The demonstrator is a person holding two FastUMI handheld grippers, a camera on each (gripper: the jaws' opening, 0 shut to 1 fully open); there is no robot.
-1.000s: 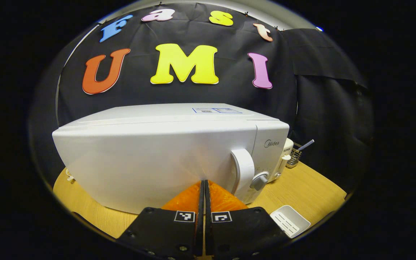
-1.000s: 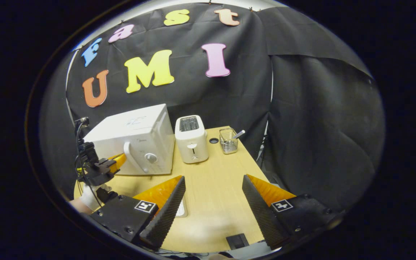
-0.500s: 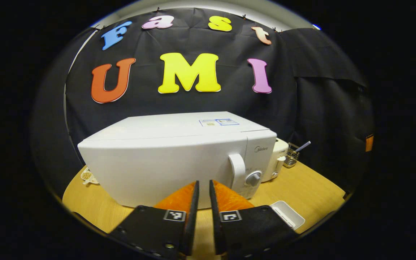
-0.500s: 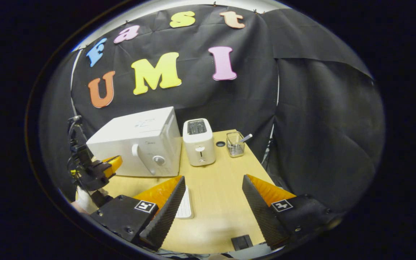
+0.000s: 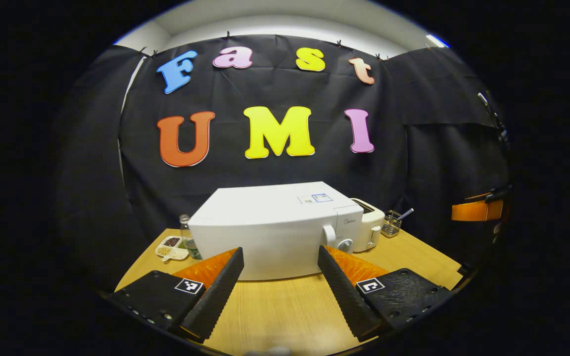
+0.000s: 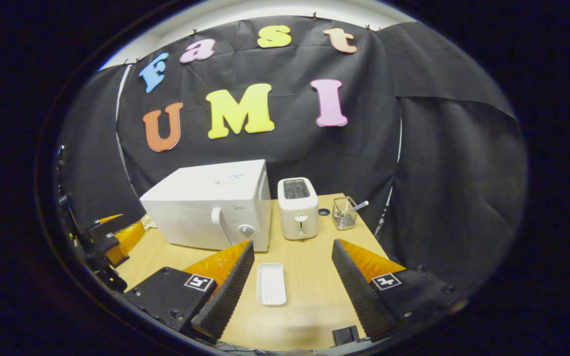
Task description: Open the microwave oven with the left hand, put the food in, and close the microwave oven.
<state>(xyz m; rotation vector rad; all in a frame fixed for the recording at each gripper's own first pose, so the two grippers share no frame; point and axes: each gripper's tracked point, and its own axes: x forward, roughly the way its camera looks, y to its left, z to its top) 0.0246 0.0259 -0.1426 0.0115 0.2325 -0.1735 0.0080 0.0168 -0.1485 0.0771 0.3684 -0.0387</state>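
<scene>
The boxy white microwave oven (image 6: 211, 207) sits shut on the wooden table (image 6: 309, 277), both claws backed well off it. The left gripper (image 5: 279, 284) hangs with fingers apart, holding nothing; so does the right gripper (image 6: 292, 279). A shallow white rectangular tray (image 6: 271, 284) lies before the oven, looking empty, so I'd judge the job finished. The oven's door logo and top sticker are too small to read.

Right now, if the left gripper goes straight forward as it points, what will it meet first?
Probably the closed door of the microwave oven, left of its handle. The open left gripper faces it across bare table.
</scene>
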